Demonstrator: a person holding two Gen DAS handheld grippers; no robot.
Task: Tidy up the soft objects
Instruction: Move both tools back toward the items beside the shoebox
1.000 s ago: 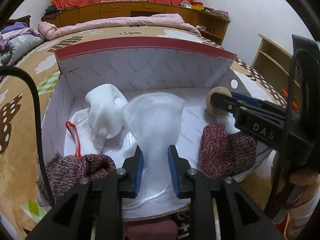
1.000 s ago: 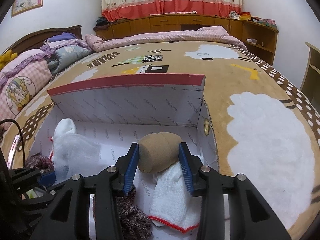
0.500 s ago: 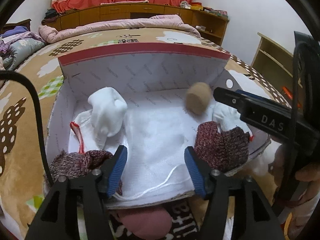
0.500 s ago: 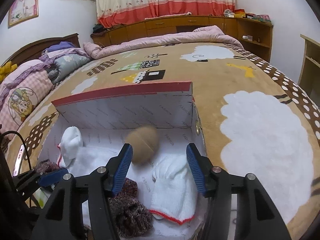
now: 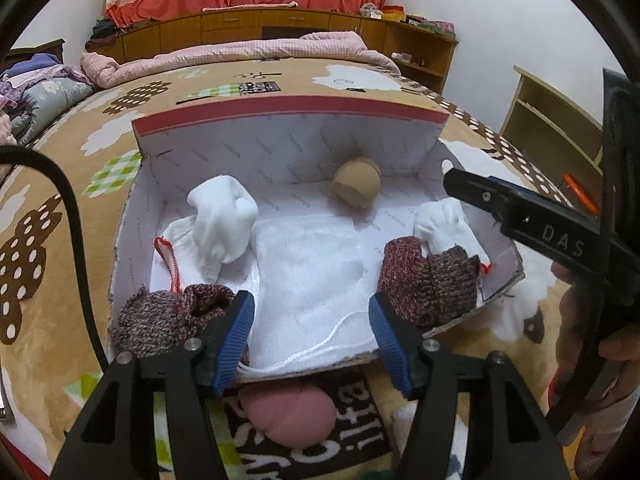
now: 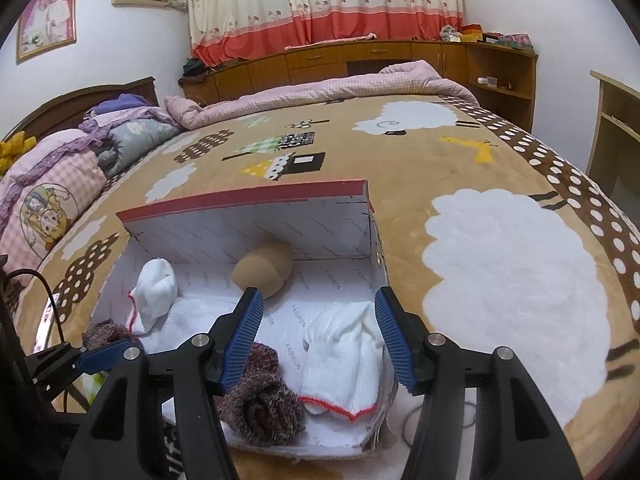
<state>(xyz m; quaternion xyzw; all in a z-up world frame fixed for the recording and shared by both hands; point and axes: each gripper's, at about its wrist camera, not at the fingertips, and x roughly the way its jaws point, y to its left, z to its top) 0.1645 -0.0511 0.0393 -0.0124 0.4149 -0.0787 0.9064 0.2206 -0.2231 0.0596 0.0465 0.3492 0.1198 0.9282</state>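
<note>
A white cardboard box point(image 5: 288, 114) with a red rim lies on the bed. In it are a tan sock ball point(image 5: 357, 189) by the back wall, a flat white mesh cloth point(image 5: 316, 276), two white gloves point(image 5: 222, 220) point(image 5: 446, 226) and two maroon knit pieces point(image 5: 160, 320) point(image 5: 424, 276). My left gripper point(image 5: 310, 336) stands open over the box's near edge, with nothing between its pads. My right gripper point(image 6: 320, 344) is open above the right white glove point(image 6: 344, 348) and a maroon knit piece point(image 6: 260, 396); the tan ball point(image 6: 264, 274) lies beyond it. A pink roll point(image 5: 290, 414) lies outside the box, under the left gripper.
The box sits on a brown cartoon blanket point(image 6: 500, 272). Folded quilts point(image 6: 60, 184) are piled at the left, and a pink quilt point(image 6: 340, 84) lies along the far edge. A black cable point(image 5: 76, 216) curves at the left. Wooden shelves point(image 5: 556, 120) stand to the right.
The left gripper opened and let go of the white mesh cloth, which now lies flat. The right gripper opened, dropped the tan ball, which rolled to the back wall, and drew back upward.
</note>
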